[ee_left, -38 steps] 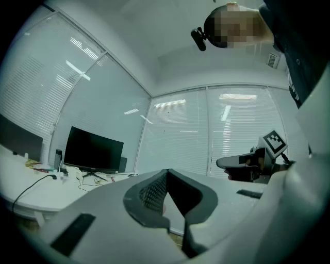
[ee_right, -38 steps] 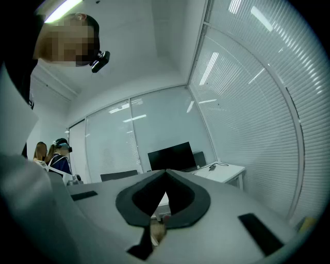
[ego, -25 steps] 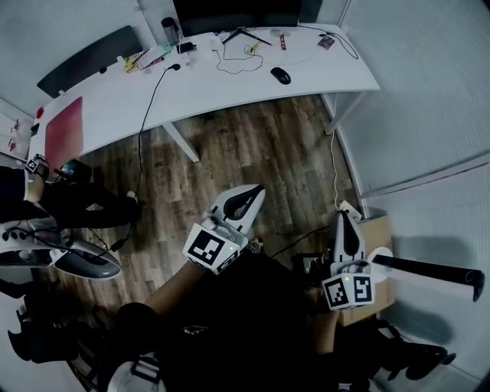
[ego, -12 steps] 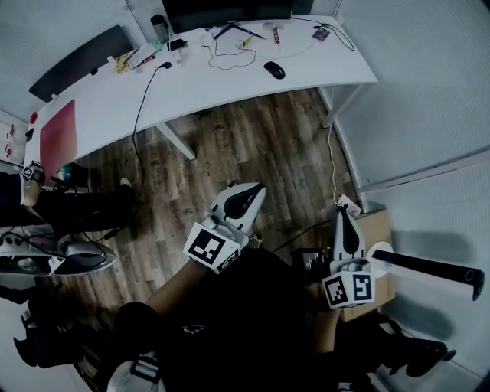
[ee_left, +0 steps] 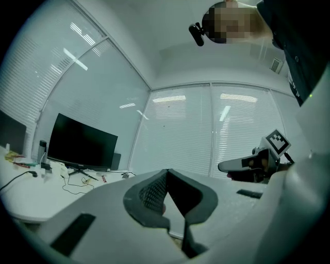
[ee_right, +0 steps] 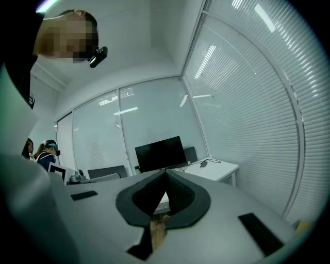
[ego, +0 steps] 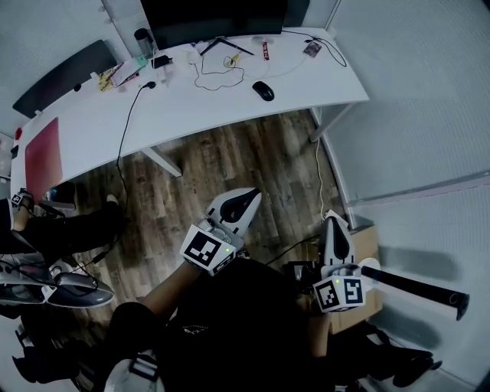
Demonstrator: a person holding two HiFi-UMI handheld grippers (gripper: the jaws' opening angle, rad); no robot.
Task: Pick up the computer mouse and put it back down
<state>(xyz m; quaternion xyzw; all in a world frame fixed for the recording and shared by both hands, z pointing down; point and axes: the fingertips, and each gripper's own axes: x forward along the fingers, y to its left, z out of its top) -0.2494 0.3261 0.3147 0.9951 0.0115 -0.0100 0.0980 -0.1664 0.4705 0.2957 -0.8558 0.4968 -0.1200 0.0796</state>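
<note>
The black computer mouse [ego: 262, 90] lies on the white desk [ego: 191, 99] at the top of the head view, right of a loop of cable. Both grippers are held over the wooden floor, well short of the desk. My left gripper [ego: 249, 197] points toward the desk with its jaws shut and nothing between them; its tips [ee_left: 166, 170] meet in the left gripper view. My right gripper [ego: 331, 219] is lower right, also shut and empty, tips [ee_right: 166, 170] together in the right gripper view. The mouse does not show in either gripper view.
A dark monitor [ego: 214, 17] stands at the desk's back, with cables [ego: 218, 73], small items and a red mat [ego: 42, 153] on top. A seated person's legs [ego: 69, 226] are at the left. A cardboard box [ego: 369, 246] sits by the right wall.
The desk and mouse have slid lower and leftward in the head view as the person moved toward them. Both grippers travelled along, still shut.
</note>
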